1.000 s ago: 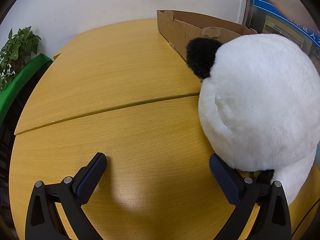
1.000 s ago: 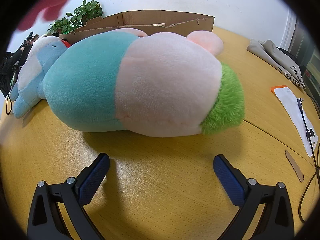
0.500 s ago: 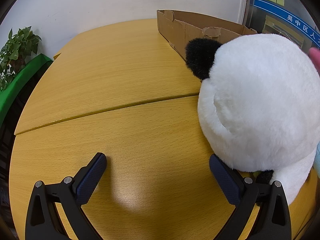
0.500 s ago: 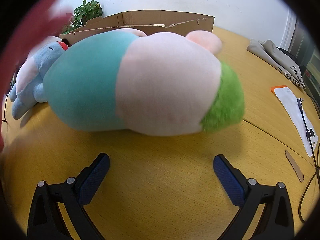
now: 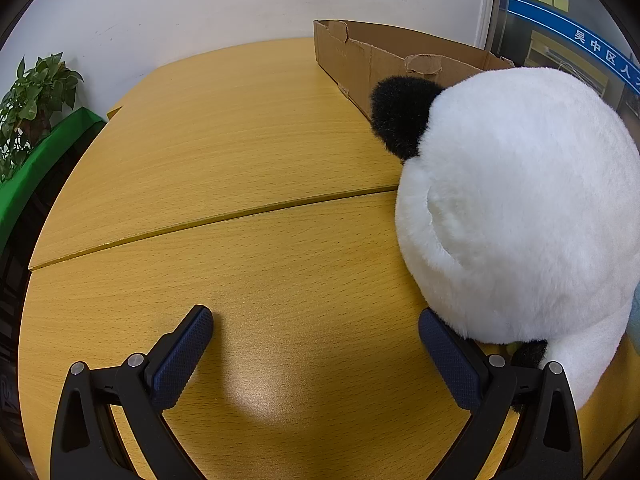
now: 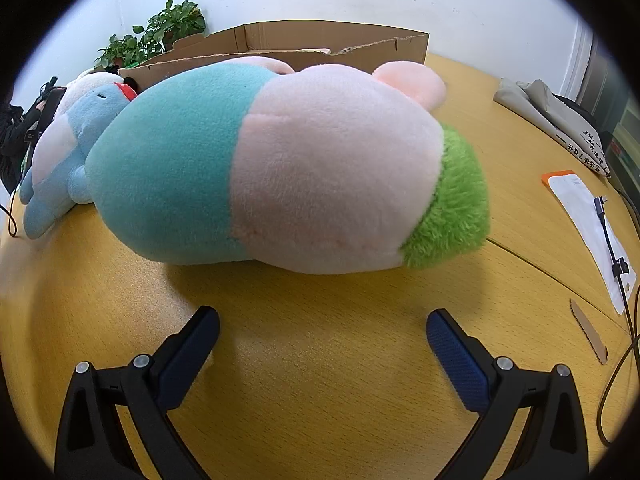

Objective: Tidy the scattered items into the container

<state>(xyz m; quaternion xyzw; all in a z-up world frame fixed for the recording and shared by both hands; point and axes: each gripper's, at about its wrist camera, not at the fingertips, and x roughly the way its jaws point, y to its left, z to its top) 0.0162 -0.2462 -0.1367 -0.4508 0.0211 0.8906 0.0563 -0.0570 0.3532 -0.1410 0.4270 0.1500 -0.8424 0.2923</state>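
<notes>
In the left wrist view a white plush panda (image 5: 520,216) with a black ear sits on the wooden table, right of my left gripper (image 5: 316,336), which is open and empty; its right finger touches the plush's base. The cardboard box (image 5: 380,56) stands behind the panda. In the right wrist view a large teal, pink and green plush (image 6: 280,160) lies just ahead of my open, empty right gripper (image 6: 322,332). A small light blue plush (image 6: 68,148) lies to its left. The cardboard box (image 6: 320,42) stands behind them.
A potted plant (image 5: 32,100) and green surface are past the table's left edge. In the right wrist view a folded grey cloth (image 6: 552,120), an orange-edged white pouch (image 6: 588,232) with a cable and a cardboard strip (image 6: 588,332) lie at the right.
A blurred reddish shape that crossed the upper left of the right wrist view is gone. The big plush shifted briefly and lies still again. Both grippers have stayed put.
</notes>
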